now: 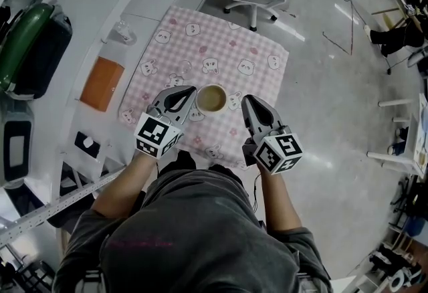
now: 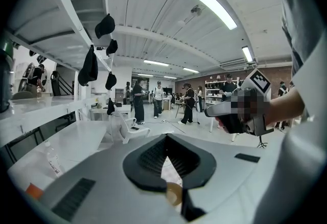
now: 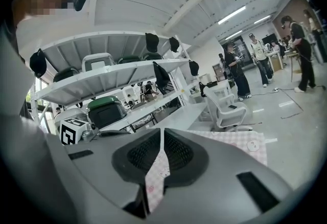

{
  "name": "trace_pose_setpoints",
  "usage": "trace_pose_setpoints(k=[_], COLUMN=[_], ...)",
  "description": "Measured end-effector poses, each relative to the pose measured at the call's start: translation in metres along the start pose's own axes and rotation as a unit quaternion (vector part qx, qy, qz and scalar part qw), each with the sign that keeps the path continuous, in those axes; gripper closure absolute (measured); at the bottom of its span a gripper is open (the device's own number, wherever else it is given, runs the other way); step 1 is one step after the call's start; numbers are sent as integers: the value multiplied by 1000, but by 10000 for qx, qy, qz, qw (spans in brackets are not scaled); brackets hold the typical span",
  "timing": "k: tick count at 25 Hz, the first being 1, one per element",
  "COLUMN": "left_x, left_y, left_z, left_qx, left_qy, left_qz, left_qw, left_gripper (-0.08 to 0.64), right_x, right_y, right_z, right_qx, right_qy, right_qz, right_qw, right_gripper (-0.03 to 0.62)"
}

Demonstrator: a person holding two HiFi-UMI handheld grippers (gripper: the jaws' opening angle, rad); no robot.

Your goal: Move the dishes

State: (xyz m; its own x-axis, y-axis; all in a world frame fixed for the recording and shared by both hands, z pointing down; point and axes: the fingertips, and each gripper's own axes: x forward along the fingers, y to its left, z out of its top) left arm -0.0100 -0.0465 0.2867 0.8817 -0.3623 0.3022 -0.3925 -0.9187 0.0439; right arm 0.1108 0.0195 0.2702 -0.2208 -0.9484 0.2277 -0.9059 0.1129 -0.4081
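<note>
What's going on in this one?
A person holds a tool in each hand over a pink checked cloth. A small tan bowl sits on it between them. The left tool is shut beside the bowl, gripping nothing; the right tool is barely open and empty. The bowl is not yet picked up.

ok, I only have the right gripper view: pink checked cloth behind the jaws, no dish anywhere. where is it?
Observer: The head view shows one tan bowl on the checked cloth. It sits just to the left of the right gripper, outside your frame.
Operator: Is the left gripper near it?
Observer: Yes. The left gripper has its tips right at the bowl's left rim, so the bowl lies between the two grippers. I can't tell whether they touch.
Operator: And its jaws?
Observer: The left gripper view shows them shut, tips together, with a bit of the bowl's rim low in the frame.
</note>
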Motion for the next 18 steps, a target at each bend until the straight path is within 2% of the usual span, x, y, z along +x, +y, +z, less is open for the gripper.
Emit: trace_pose_setpoints(k=[18], left_x=[8], left_y=[-3], left_z=[-1], left_qx=[-71], left_qy=[-25], left_qz=[40], left_qw=[10000], left_gripper=[558], right_x=[-1], right_y=[-6], right_z=[3], right_qx=[-57], right_qy=[74], right_qz=[84], right_qw=[9999], right_gripper=[578])
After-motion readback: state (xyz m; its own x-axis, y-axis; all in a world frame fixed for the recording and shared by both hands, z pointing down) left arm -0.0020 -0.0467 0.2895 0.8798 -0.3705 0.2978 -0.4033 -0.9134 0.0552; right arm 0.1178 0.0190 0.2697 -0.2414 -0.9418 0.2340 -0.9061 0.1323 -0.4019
